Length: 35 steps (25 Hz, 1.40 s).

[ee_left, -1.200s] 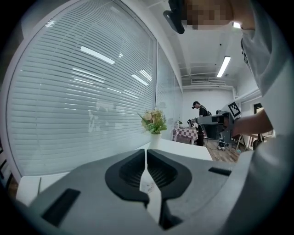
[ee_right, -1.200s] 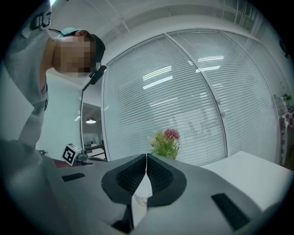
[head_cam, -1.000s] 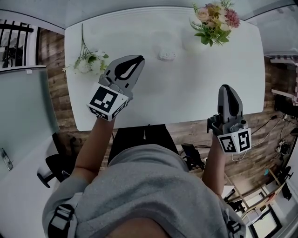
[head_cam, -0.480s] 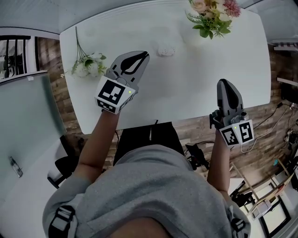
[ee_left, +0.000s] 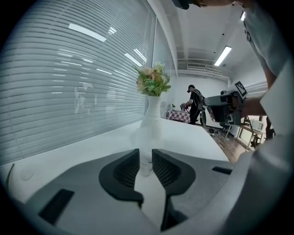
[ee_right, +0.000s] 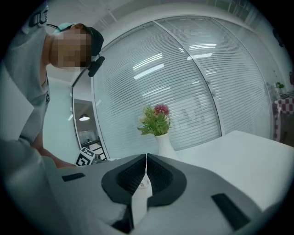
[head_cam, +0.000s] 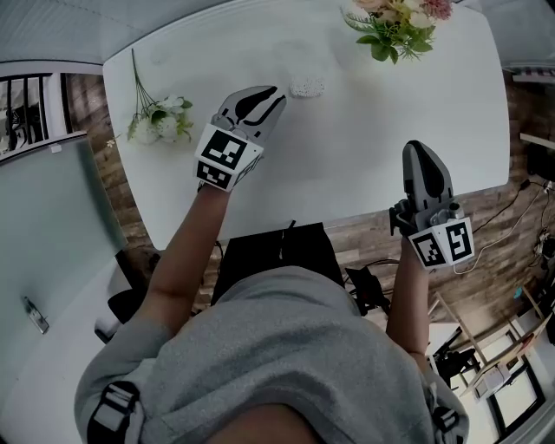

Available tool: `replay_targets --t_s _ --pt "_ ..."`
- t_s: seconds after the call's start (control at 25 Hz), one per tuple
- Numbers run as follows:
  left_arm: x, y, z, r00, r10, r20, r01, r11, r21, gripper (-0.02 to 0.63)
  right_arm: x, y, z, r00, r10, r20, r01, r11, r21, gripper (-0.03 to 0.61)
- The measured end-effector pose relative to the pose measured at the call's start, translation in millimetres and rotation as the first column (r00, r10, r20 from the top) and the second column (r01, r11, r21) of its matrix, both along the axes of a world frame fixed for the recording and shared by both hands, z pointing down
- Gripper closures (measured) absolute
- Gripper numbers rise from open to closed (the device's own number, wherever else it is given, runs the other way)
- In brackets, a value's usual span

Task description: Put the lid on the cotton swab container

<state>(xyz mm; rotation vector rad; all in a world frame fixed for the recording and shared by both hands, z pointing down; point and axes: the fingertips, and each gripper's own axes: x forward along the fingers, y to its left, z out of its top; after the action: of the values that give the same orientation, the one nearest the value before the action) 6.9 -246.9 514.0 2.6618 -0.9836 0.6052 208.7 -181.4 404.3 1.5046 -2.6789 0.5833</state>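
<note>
At a white rectangular table (head_cam: pixel 364 139), a two-jaw gripper is held in each of a seated person's hands. The left gripper (ee_left: pixel 145 153) is pointed at the small clear plastic cotton swab container (head_cam: pixel 306 87), which stands just beyond its tips near the table's far edge. Its jaws have just been opening and are parted by a narrow gap. The container is seen through that gap, but nothing is gripped. The right gripper (ee_right: pixel 146 158) is held over the near right edge of the table, well apart from the container, with its jaws closed tip to tip. A white vase of pink and cream flowers (head_cam: pixel 395 22) is seen at the far right, and a loose sprig of white flowers (head_cam: pixel 160 117) lies at the left.
</note>
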Motion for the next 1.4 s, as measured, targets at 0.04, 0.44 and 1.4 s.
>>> replay_targets --t_s 0.04,0.44,1.4 --pt "1 -1 5 1.000 0.004 0.002 -0.004 1.000 -0.008 0.521 1 0 0 1.000 0.001 0.000 -0.001 1.000 0.000 0.552" --pt "20 -8 41 0.996 0.089 -0.007 -0.089 0.994 -0.067 0.379 3 -2 5 1.000 0.000 0.003 0.000 1.000 -0.015 0.552" --pt "60 -24 60 0.971 0.236 0.034 -0.236 0.972 0.005 0.331 3 0 17 1.000 -0.006 0.019 0.007 0.999 -0.038 0.552"
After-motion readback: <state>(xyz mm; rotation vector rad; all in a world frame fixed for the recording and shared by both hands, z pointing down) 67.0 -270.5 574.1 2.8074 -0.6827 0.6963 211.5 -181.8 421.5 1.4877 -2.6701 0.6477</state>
